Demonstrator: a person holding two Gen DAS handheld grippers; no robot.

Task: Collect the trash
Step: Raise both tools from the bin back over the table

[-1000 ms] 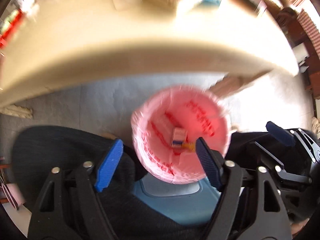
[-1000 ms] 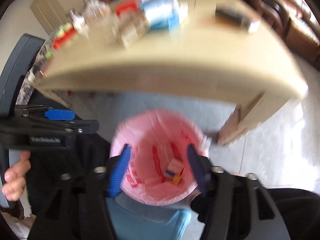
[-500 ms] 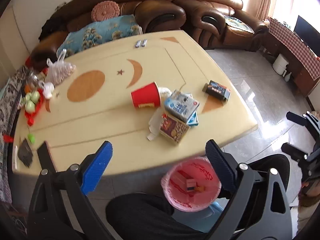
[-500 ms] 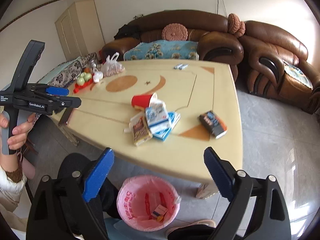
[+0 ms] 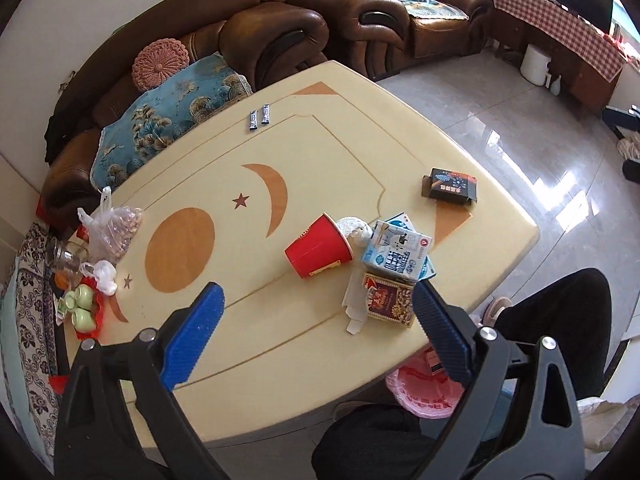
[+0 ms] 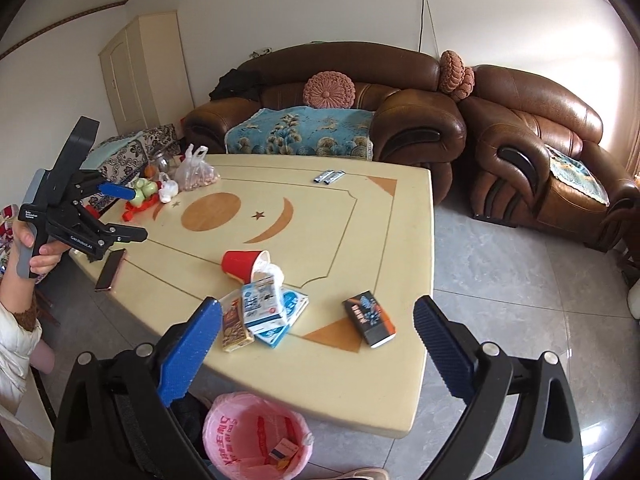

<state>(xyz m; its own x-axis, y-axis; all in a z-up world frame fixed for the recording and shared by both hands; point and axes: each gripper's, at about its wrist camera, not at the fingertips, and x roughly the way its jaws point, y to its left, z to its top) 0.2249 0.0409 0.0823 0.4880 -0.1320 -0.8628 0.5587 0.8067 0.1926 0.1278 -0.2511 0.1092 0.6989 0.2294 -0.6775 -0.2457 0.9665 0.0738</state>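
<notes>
Lifting clear of the pink-lined bin [image 6: 256,436], you now face the surface [image 5: 320,152] again — left claw [image 5: 316,332] wide and empty, right claw [image 6: 318,340] opening, nothing between. A small box lies binned; red cup [image 5: 318,248] and cartons [image 5: 396,254] wait mid-frame.

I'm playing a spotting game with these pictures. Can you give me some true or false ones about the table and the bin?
1. The red cup stands upright on the table. False: it lies on its side.
2. The pink-lined bin is on the floor beside the table. True.
3. The bin is empty. False: a small box lies inside.
4. The right hand-held gripper holds nothing. True; its jaws are opening.
5. The dark box sits on top of the milk carton. False: it lies apart, nearer the table's edge.
</notes>
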